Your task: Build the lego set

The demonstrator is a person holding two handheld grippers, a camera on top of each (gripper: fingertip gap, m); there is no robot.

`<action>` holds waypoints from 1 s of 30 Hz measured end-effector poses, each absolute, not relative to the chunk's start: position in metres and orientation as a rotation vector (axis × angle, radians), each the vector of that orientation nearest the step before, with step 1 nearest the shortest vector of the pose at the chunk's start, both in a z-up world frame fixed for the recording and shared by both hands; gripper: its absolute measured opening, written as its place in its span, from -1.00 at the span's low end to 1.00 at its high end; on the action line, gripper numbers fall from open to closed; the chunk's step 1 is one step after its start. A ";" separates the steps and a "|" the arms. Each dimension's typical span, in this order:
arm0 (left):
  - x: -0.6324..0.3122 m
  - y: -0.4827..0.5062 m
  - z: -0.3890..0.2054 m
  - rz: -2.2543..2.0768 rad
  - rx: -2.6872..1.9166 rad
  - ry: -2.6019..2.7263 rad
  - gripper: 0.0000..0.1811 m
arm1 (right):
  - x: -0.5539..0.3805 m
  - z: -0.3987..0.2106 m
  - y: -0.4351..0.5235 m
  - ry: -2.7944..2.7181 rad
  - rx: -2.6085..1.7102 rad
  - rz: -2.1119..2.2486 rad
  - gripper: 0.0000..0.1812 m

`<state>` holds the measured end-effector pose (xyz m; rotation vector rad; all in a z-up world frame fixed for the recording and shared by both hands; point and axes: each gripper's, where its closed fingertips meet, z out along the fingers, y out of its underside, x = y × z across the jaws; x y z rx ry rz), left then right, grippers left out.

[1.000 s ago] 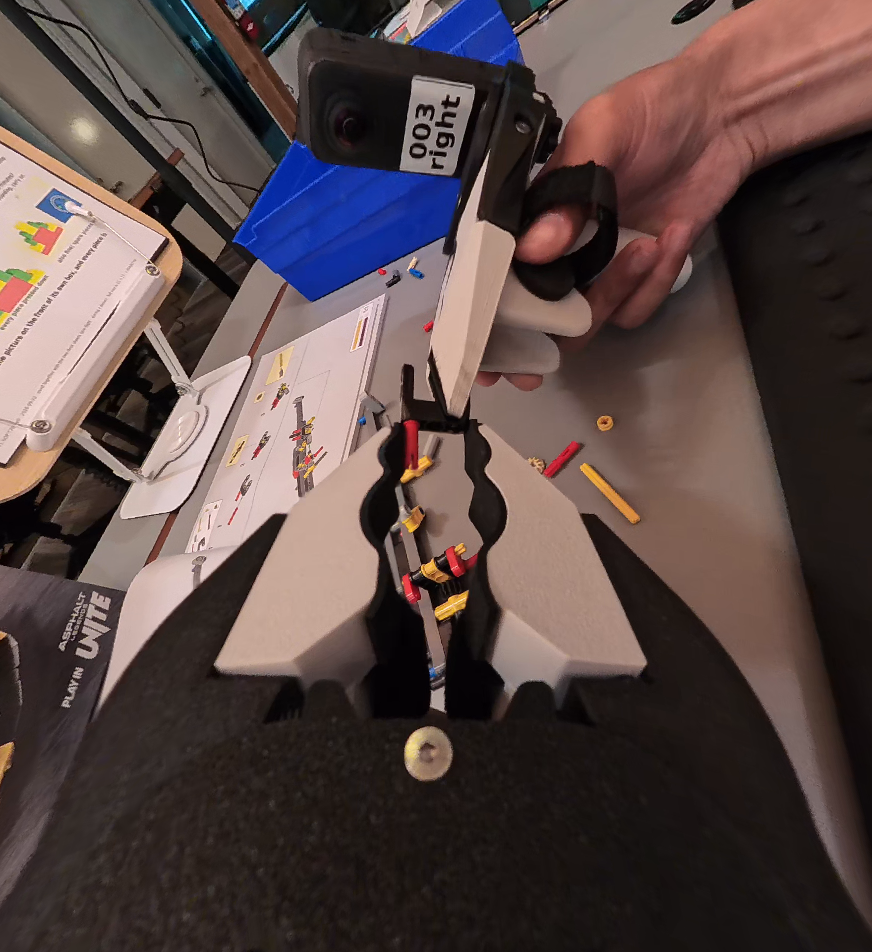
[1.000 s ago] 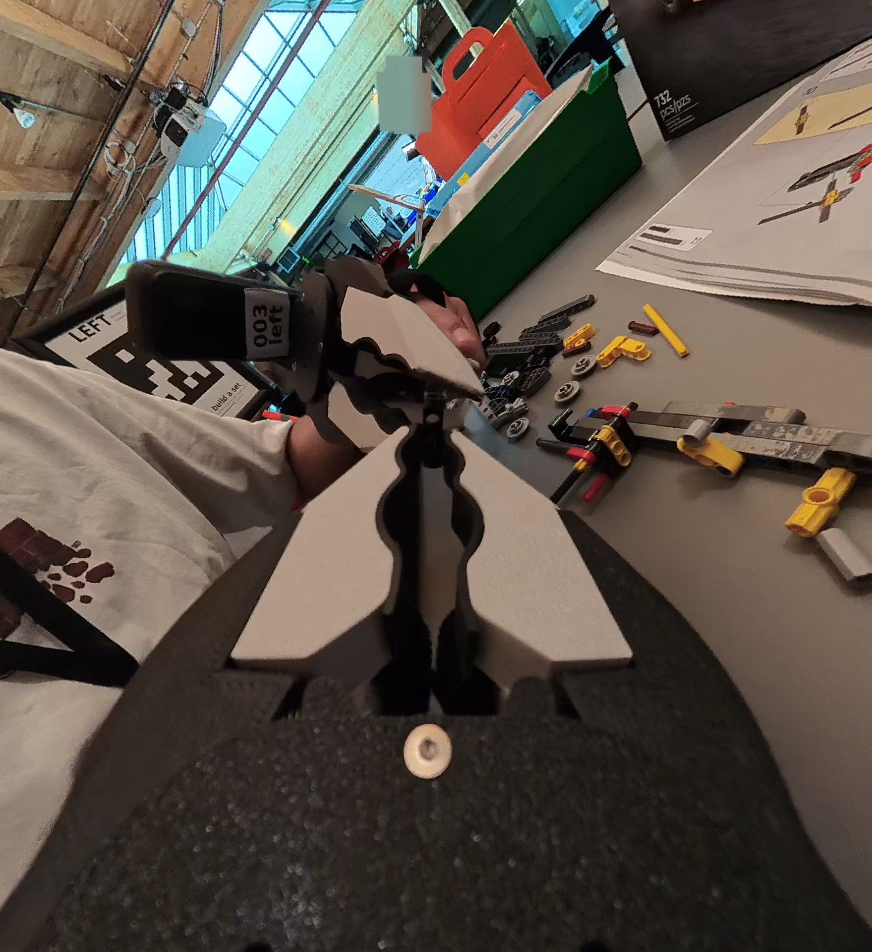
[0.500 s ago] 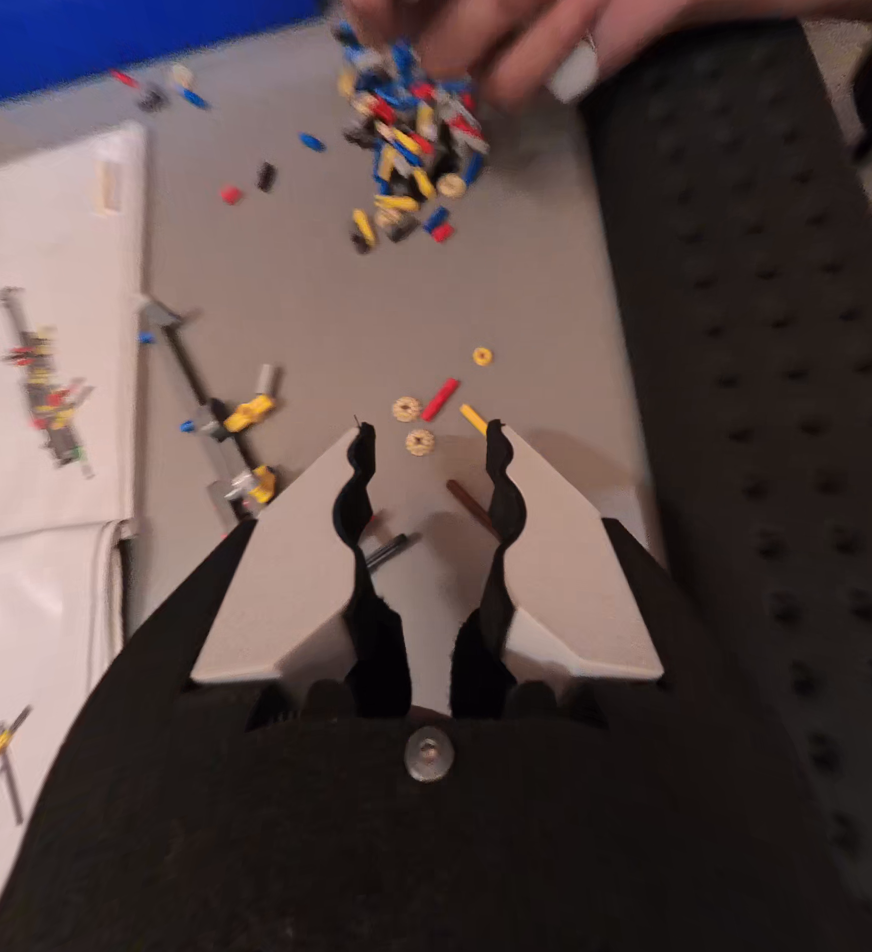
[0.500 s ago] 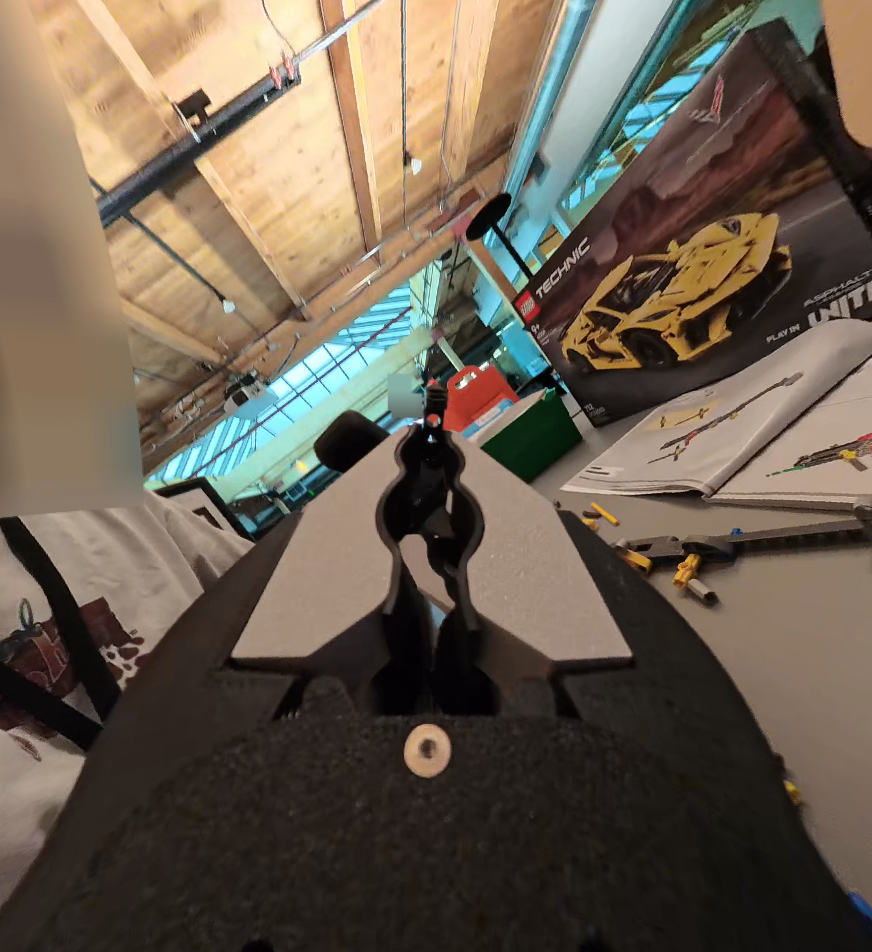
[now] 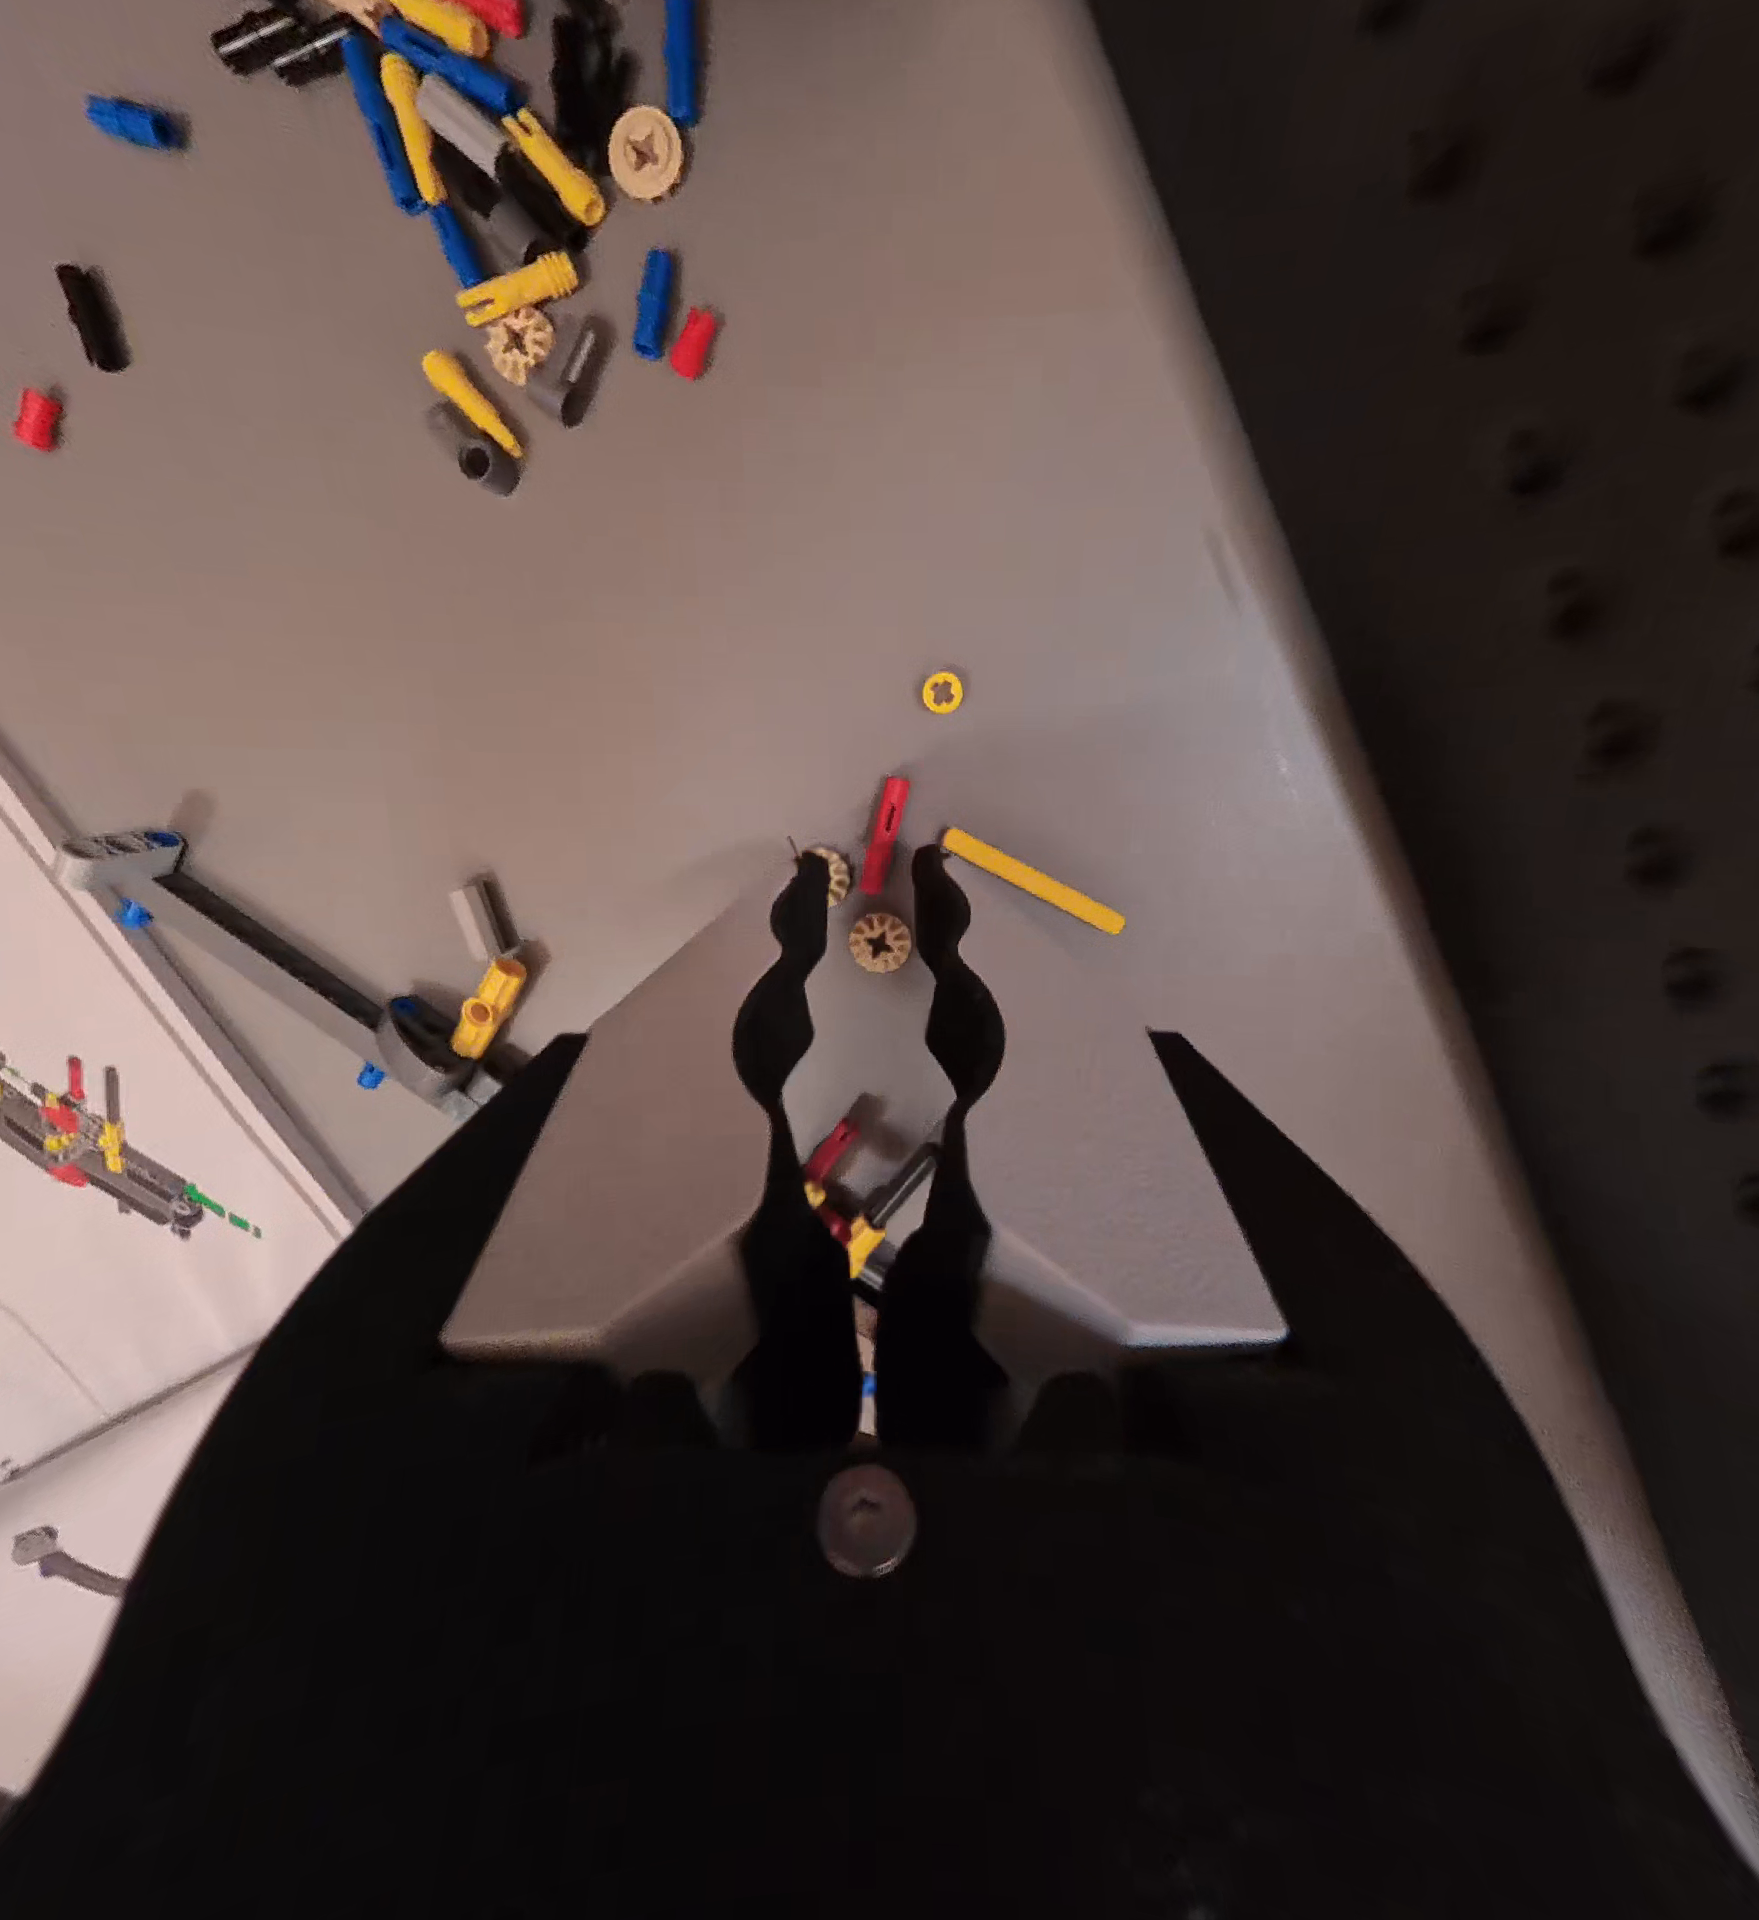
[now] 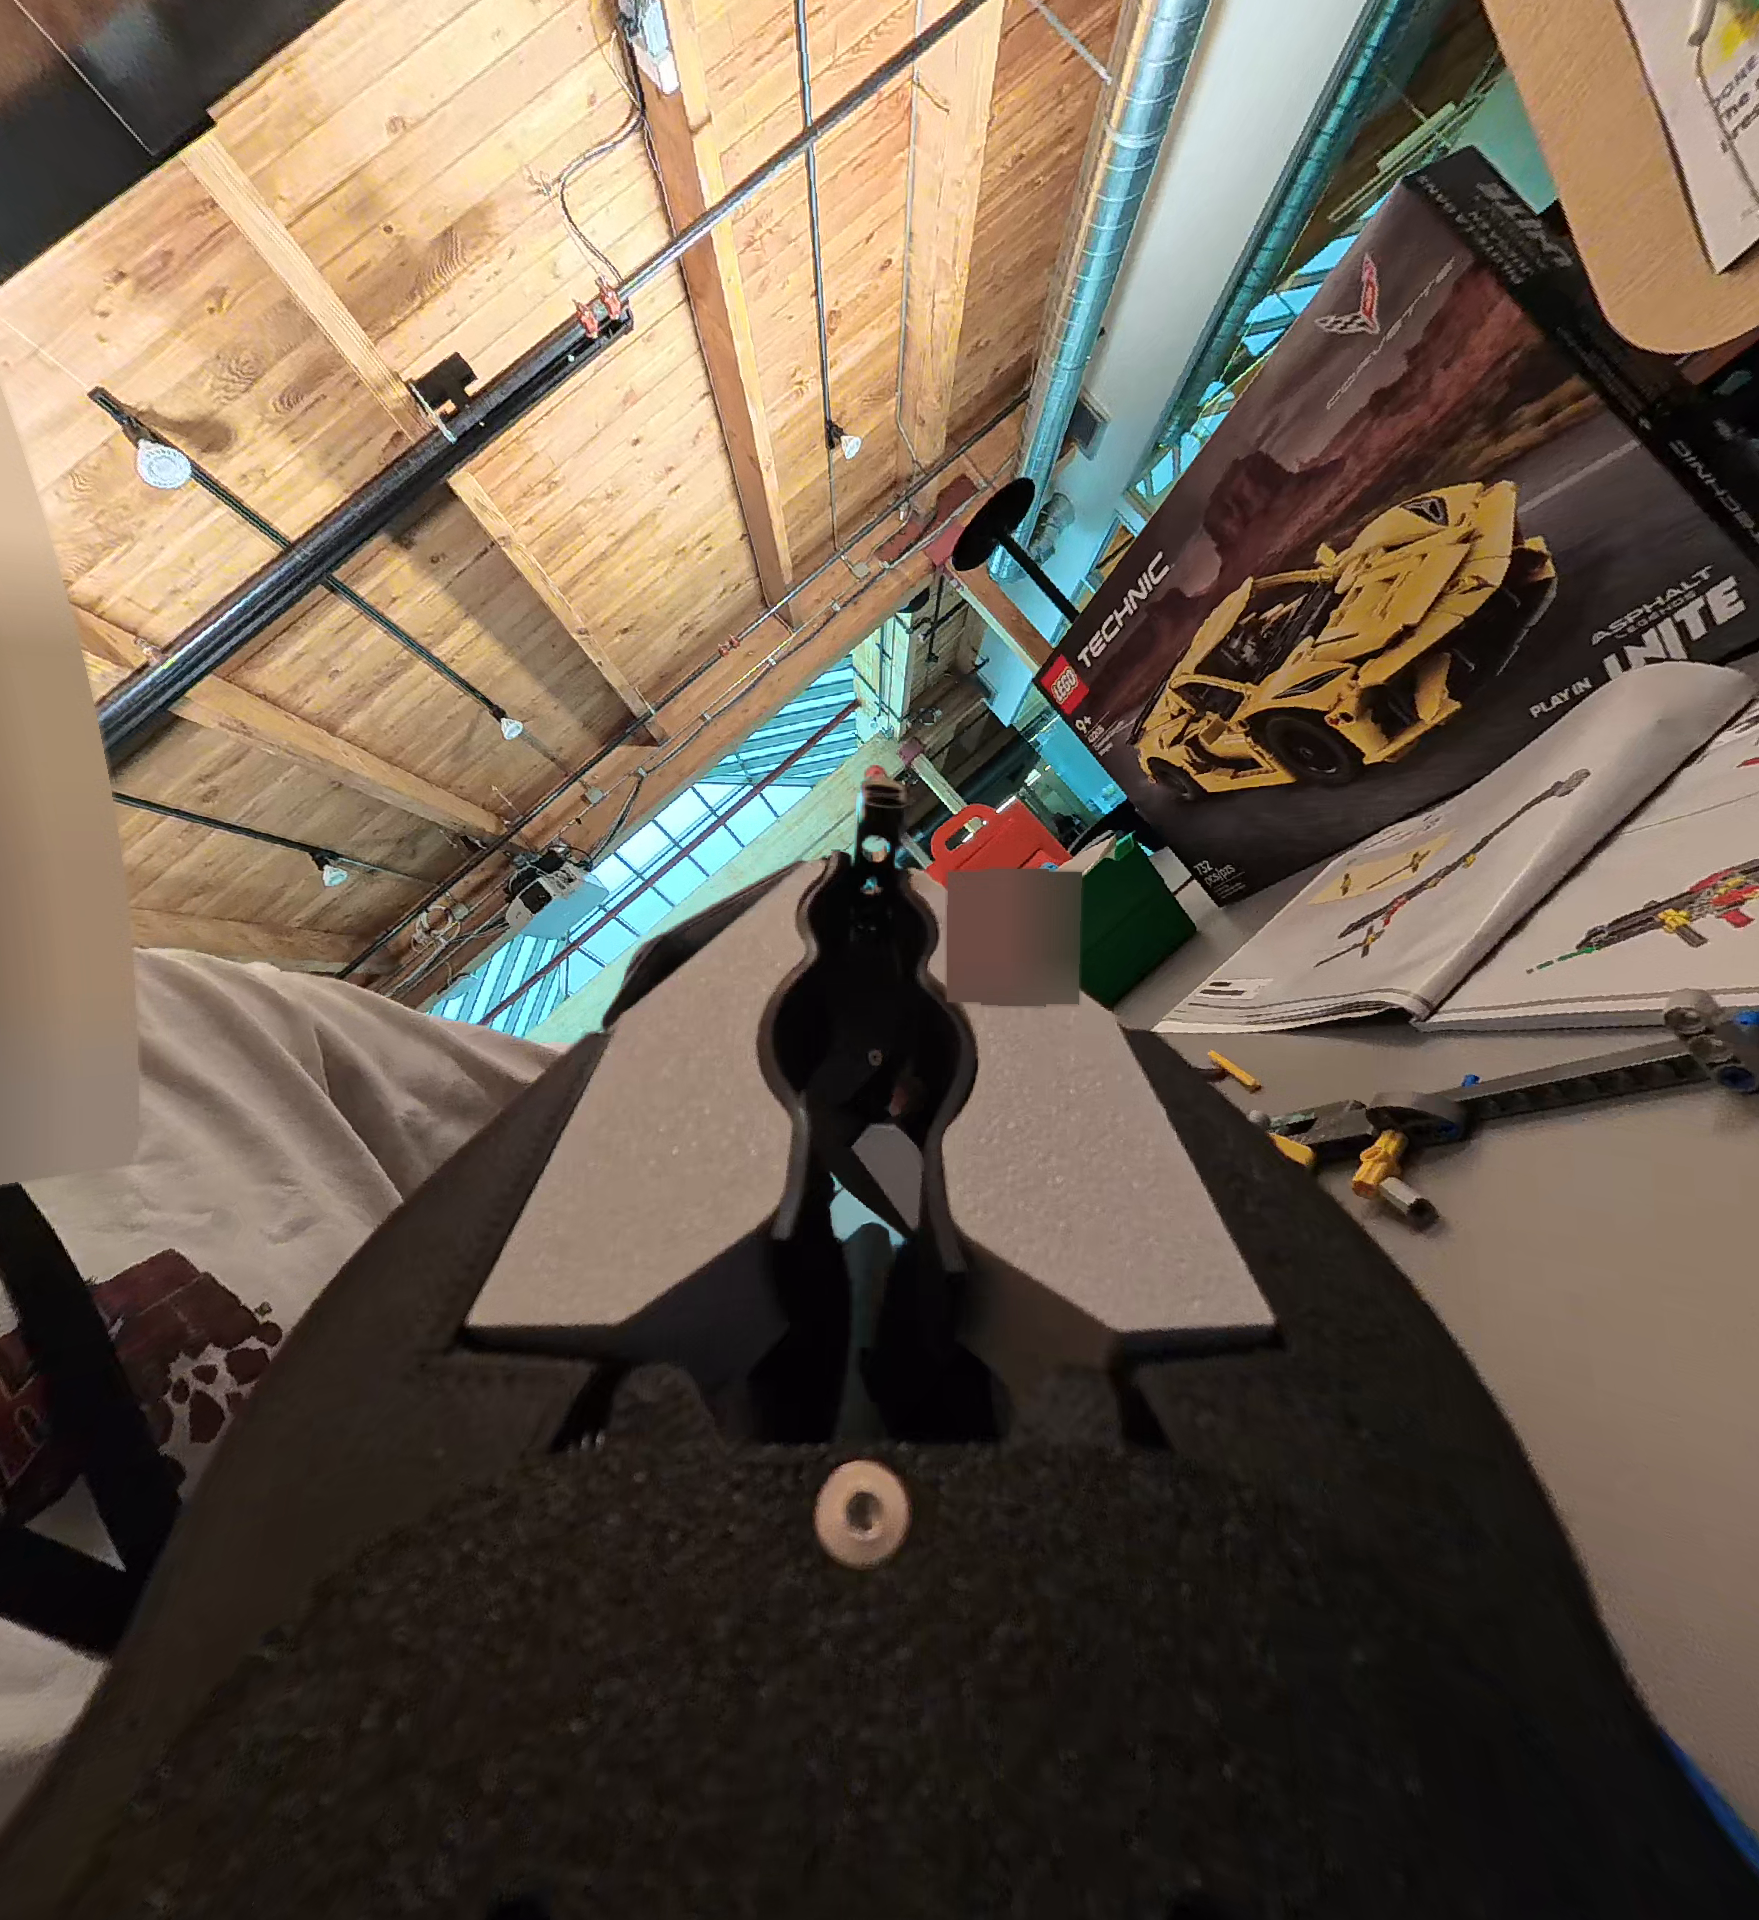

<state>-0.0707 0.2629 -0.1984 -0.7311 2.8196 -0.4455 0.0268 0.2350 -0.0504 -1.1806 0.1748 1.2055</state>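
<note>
Tan toothed Lego gear (image 5: 878, 942) lies flat on the grey tabletop (image 5: 646, 644), between the black wavy fingers of the left gripper (image 5: 862, 864), whose jaws stand part-open and empty above it. Red short axle (image 5: 885, 834) lies just beyond the tips at 12 o'clock, long axis roughly in line with the fingers; yellow long axle (image 5: 1033, 880) lies at 2 o'clock. Right gripper (image 6: 877, 868), raised off the table, is closed on a small black pin piece (image 6: 879, 805).
</note>
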 end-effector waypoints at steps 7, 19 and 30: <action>-0.068 0.262 -0.210 -0.404 -0.730 2.875 -0.92 | 0.023 -0.052 0.236 0.160 -1.202 1.197 -0.94; -0.005 0.281 -0.094 -1.529 -1.568 1.492 -0.96 | 0.025 -0.068 0.256 0.075 -1.397 0.563 -0.93; -0.031 0.308 -0.017 -2.509 -1.508 0.006 -0.97 | -0.015 -0.022 0.278 0.178 -1.183 0.313 -0.94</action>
